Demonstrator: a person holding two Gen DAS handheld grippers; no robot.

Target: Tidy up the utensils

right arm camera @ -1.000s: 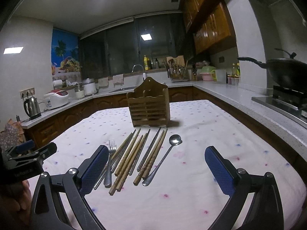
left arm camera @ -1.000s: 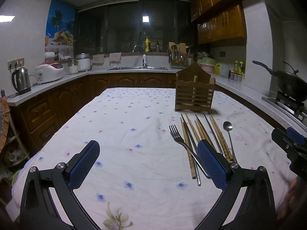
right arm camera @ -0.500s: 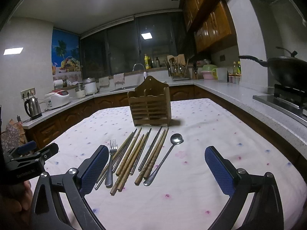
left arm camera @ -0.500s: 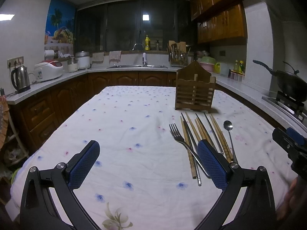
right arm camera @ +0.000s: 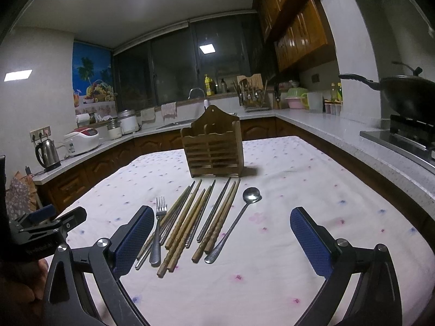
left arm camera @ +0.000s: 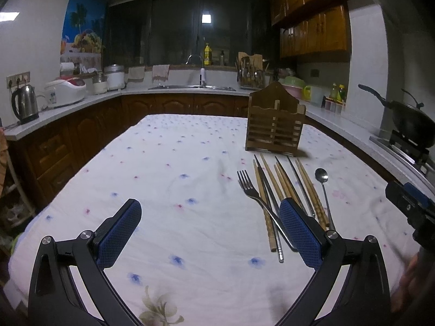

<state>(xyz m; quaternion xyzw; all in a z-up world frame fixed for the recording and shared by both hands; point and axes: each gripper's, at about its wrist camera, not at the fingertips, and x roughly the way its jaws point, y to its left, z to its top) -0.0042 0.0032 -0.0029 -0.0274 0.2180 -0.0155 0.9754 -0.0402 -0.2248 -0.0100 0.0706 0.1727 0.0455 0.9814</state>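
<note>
A wooden utensil holder (right arm camera: pixel 212 146) stands upright on the table; it also shows in the left wrist view (left arm camera: pixel 274 125). In front of it lie a metal fork (right arm camera: pixel 158 226), several wooden and metal chopsticks (right arm camera: pixel 195 217) and a metal spoon (right arm camera: pixel 239 217) side by side. In the left wrist view the fork (left arm camera: pixel 252 193), chopsticks (left arm camera: pixel 282 184) and spoon (left arm camera: pixel 322 182) lie right of centre. My left gripper (left arm camera: pixel 209 233) is open and empty above the cloth, left of the utensils. My right gripper (right arm camera: pixel 221 239) is open and empty, just short of the utensils' near ends.
A white floral tablecloth (left arm camera: pixel 163 179) covers the table. Counters run around it, with a kettle (left arm camera: pixel 24 103) and rice cooker (left arm camera: pixel 68 92) on the left, a sink (left arm camera: pixel 195 87) at the back and a black wok (right arm camera: pixel 407 95) on the stove at right.
Both grippers have edged slightly; the view of the utensils and holder is nearly the same. Nothing was picked up or moved.
</note>
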